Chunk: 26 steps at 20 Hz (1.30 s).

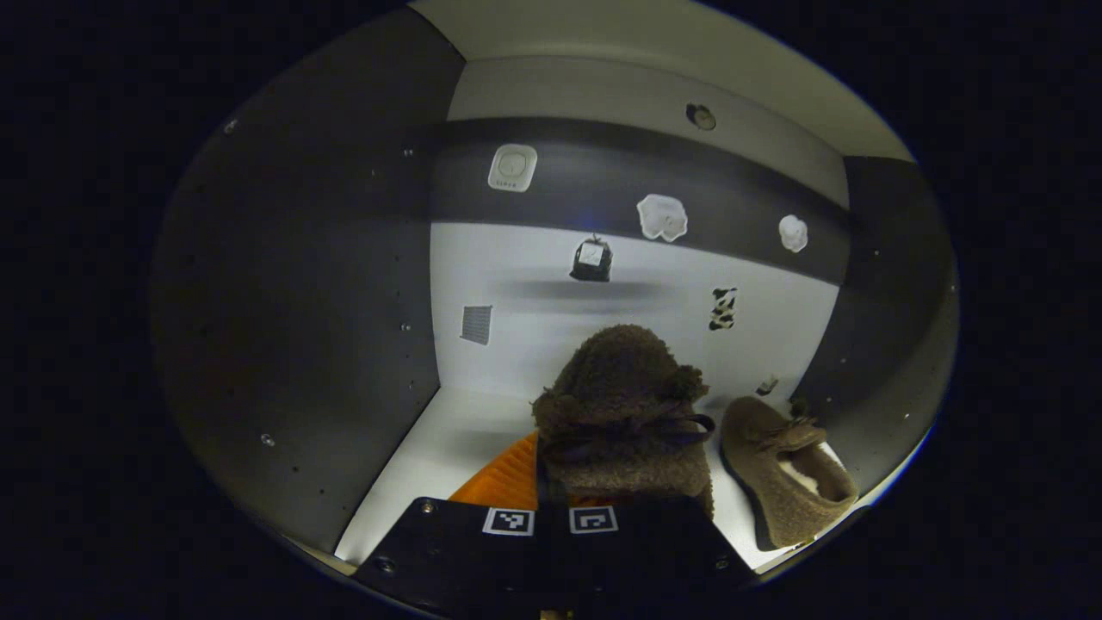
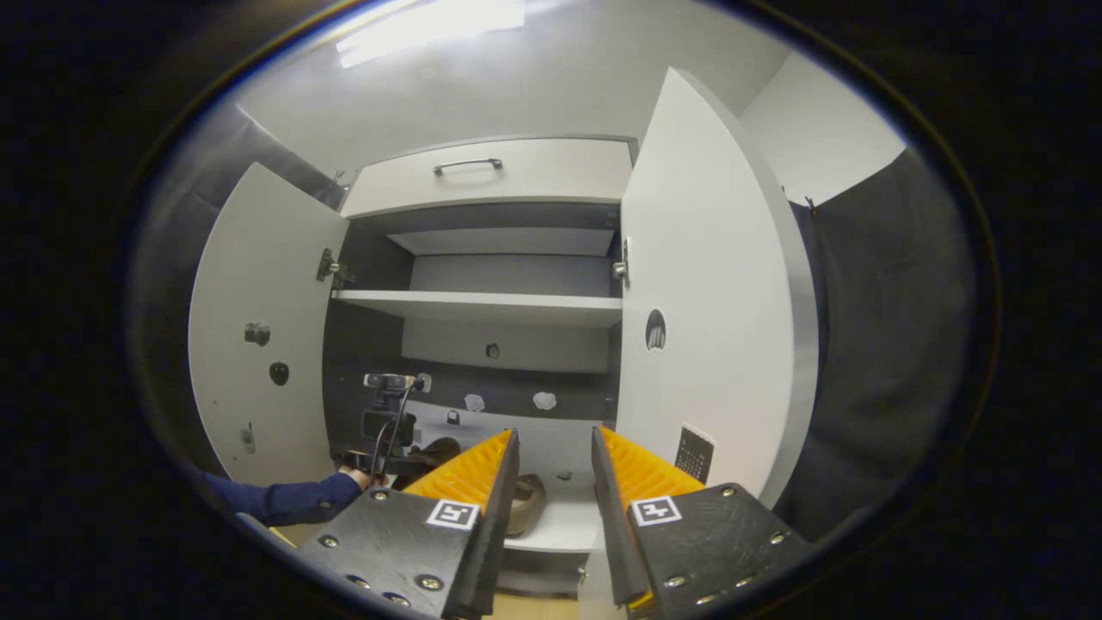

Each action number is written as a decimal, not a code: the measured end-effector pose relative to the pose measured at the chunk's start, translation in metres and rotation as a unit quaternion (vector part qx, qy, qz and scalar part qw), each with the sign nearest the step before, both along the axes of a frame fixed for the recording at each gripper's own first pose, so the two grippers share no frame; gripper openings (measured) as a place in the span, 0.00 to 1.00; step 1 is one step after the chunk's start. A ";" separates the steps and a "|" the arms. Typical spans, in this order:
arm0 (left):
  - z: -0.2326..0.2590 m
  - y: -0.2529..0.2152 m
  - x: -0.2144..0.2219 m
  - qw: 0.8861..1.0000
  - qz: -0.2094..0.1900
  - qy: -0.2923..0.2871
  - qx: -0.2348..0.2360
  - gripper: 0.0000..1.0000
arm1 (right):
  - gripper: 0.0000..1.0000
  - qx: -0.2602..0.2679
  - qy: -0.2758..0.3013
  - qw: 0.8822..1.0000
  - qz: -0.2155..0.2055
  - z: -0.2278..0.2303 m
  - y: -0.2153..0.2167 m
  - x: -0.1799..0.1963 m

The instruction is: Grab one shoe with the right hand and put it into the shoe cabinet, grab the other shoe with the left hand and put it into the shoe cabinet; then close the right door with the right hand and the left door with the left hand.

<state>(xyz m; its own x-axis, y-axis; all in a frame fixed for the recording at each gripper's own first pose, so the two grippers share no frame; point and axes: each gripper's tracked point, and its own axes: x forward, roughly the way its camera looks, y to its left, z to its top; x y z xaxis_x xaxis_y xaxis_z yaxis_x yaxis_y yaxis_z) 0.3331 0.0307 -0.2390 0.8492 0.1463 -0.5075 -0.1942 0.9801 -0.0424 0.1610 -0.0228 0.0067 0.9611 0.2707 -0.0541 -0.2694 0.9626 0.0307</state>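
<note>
In the left gripper view, we are seeing the left gripper (image 1: 575, 492) clamping a fuzzy brown shoe (image 1: 624, 413) inside the shoe cabinet's (image 1: 293, 344) lower compartment, its long axis running away from the camera toward the back wall. Just to its right, the second shoe (image 1: 788, 469) is lying on the cabinet floor, opening facing up, toe toward the back. In the right gripper view, we are seeing the right gripper (image 2: 555, 469) spread apart and holding nothing, facing the cabinet between the open left door (image 2: 258, 344) and right door (image 2: 715, 327).
</note>
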 end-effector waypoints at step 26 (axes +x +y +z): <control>0.011 -0.016 -0.058 0.997 -0.058 0.027 0.041 0.80 | 0.47 0.019 -0.006 1.000 0.016 -0.002 -0.006 -0.026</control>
